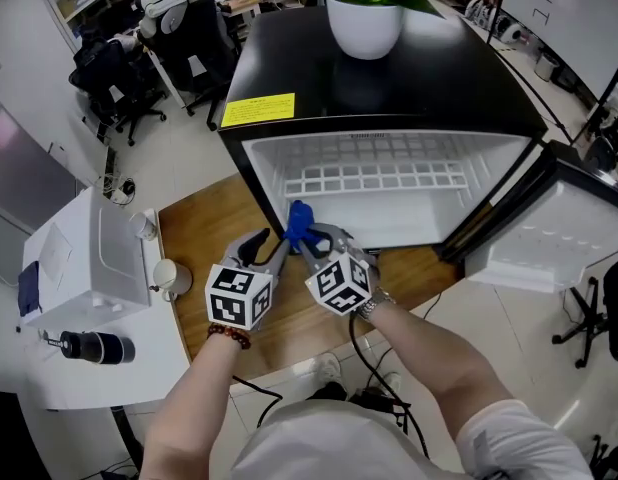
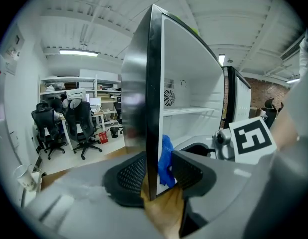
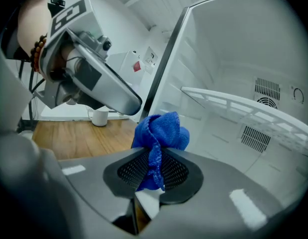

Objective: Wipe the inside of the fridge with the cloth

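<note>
the right gripper (image 3: 154,169) is pinching the bunched blue cloth (image 3: 161,131) at the mini fridge's (image 1: 389,128) near left edge, while the left gripper (image 2: 156,176) is hanging spread and empty. wiping risks snagging the cloth on the wire shelf (image 1: 379,178) and pulling it loose.

Bright, even light all round; a ceiling tube (image 2: 78,53) glows in my left gripper view. Both gripper views bulge, their corners black. My fingers (image 2: 128,178) sit soft and blurred near the lens. The fridge top (image 1: 469,78) shines faintly.
</note>
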A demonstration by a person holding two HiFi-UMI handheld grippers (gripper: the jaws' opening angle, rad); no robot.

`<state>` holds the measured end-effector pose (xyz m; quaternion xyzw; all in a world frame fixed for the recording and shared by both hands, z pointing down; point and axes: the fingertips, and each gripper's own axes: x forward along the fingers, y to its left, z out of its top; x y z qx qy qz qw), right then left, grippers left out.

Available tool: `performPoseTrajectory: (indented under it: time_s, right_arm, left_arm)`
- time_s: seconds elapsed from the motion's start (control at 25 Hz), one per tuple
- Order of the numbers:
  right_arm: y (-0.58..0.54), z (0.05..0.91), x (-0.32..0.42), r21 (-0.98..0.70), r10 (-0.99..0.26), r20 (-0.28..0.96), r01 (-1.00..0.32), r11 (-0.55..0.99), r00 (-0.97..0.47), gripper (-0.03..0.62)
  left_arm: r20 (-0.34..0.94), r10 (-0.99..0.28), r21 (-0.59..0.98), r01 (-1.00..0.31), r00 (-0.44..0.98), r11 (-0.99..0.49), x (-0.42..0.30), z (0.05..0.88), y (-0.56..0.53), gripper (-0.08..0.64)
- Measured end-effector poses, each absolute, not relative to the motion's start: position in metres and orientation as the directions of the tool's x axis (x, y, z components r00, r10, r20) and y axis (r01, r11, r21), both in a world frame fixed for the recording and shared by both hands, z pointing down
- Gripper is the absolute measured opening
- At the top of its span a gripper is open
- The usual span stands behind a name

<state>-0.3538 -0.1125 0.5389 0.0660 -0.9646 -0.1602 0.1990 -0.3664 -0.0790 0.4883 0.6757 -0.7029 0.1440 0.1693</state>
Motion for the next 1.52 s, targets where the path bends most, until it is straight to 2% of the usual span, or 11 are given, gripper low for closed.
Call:
performPoseTrajectory:
  time_s: [1.52]
  right_arm:
    - [-0.213, 0.558, -0.414, 0.307, -0.361, 0.322, -0.264, 0.914, -0.875, 0.063]
  left_arm:
    - [0.357, -0.931, 0.012, -0.996, -0.075, 0.085, -0.372, 0.482, -0.095, 0.170]
